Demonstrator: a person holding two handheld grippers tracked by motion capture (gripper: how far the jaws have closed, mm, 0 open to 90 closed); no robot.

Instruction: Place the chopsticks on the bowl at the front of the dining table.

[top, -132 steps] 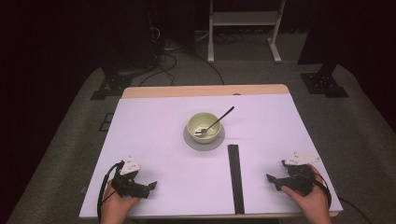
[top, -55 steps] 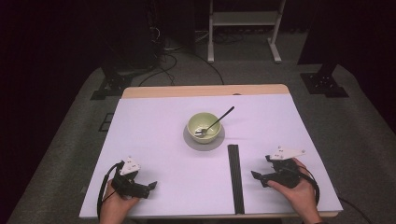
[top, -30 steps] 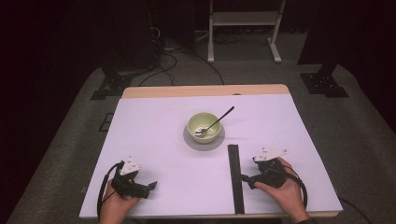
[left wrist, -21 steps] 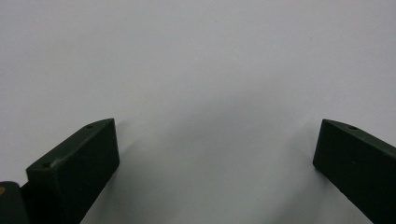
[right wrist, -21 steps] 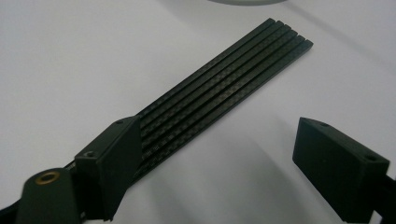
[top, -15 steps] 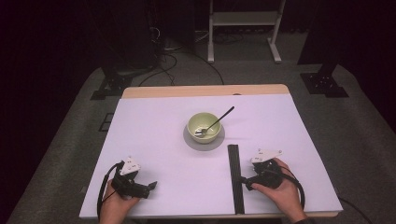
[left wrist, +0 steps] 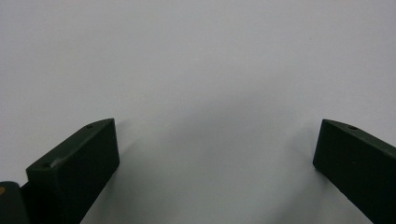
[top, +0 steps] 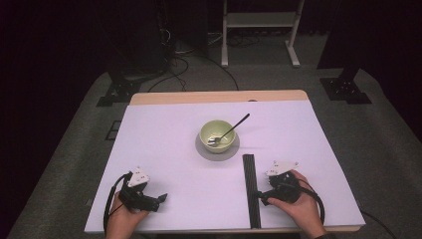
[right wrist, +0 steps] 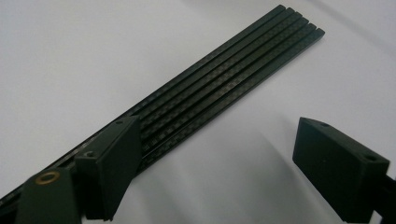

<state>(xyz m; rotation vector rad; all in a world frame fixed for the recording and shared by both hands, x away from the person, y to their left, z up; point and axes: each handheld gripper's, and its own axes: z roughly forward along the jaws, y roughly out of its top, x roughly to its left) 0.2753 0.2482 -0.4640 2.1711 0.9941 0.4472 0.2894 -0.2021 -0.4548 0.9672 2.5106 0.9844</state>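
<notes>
A long black slatted strip (top: 250, 189) lies on the white table cover (top: 169, 144), running front to back at the right of centre. My right gripper (top: 259, 195), held in a hand, sits at the strip's right side near its front half. In the right gripper view that gripper (right wrist: 219, 140) is open: its left jaw rests over the strip (right wrist: 224, 79) and its right jaw stands over bare cover. My left gripper (top: 160, 199) rests at the front left, pointing right. The left gripper view has it (left wrist: 215, 135) open over bare cover, nothing between the jaws.
A pale green bowl (top: 217, 135) with a spoon (top: 230, 129) in it stands on a grey saucer (top: 201, 151) mid-table, just behind the strip's far end. A bare wooden edge (top: 219, 96) runs along the back. Cables and stand legs lie on the floor beyond.
The right hand has carried its gripper leftward from the front right corner until it reaches the black strip. The left gripper, bowl and strip have stayed put.
</notes>
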